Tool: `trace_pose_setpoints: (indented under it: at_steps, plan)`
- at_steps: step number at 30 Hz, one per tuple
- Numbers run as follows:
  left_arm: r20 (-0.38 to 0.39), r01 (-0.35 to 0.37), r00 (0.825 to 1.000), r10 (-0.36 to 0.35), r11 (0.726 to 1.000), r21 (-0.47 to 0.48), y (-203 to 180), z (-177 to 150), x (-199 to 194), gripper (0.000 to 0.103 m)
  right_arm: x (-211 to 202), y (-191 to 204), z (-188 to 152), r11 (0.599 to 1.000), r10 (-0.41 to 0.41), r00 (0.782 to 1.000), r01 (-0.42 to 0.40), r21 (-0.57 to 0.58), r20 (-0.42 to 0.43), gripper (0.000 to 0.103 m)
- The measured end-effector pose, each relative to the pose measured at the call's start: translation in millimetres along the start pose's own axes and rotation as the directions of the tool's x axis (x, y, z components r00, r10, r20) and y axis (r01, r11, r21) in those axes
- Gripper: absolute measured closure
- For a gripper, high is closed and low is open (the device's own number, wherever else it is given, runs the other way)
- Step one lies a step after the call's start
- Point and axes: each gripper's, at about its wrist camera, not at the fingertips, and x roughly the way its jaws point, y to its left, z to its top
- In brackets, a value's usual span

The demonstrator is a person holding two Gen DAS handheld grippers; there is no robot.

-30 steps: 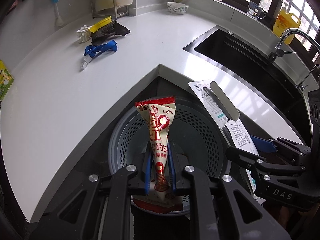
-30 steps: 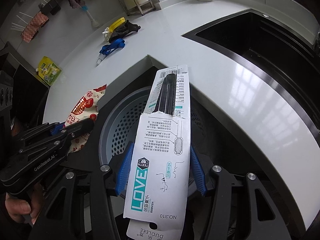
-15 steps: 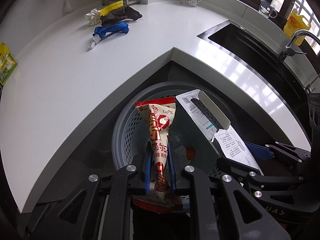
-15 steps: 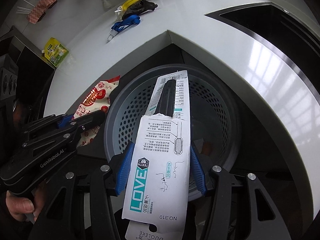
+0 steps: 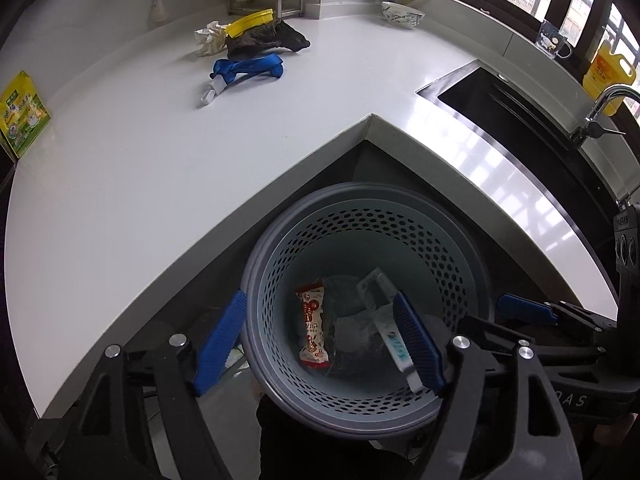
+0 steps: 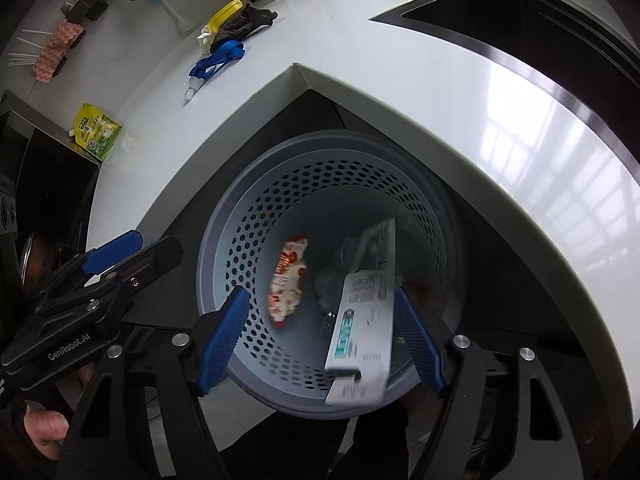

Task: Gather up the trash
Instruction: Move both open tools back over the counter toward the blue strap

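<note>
Both grippers are matte black frames, angular linkage arms pinned with round silver screws. The left gripper [image 5: 318,338] carries ribbed bright-blue pads [image 5: 219,342] on its fingers; the right gripper [image 6: 320,342] wears the same blue ribbing. White lettering shows on the left one's side, "GenRobot.AI", and pale letters ending "DAS" on the right one's body. A hand [image 6: 42,430] wraps the left handle.

Snack wrapper [image 5: 313,332] lies in the bin [image 5: 460,248] (left of the comb package [image 5: 386,322])
</note>
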Motion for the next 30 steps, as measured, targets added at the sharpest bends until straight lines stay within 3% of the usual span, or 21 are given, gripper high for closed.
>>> trace_pose_setpoints:
  at_steps: [16,30]
  plan:
    - [0.046,-0.047,0.998,0.049,0.998,-0.047,13.9,0.5,-33.9,0.029,-14.9,8.7,0.2,0.999,0.026,0.999,-0.025,-0.031,0.021,0.031]
    - [0.167,-0.082,0.981,0.095,0.993,-0.085,50.4,39.5,-74.4,0.024,-32.4,45.2,52.4,0.996,0.041,0.991,-0.031,-0.084,0.124,0.031]
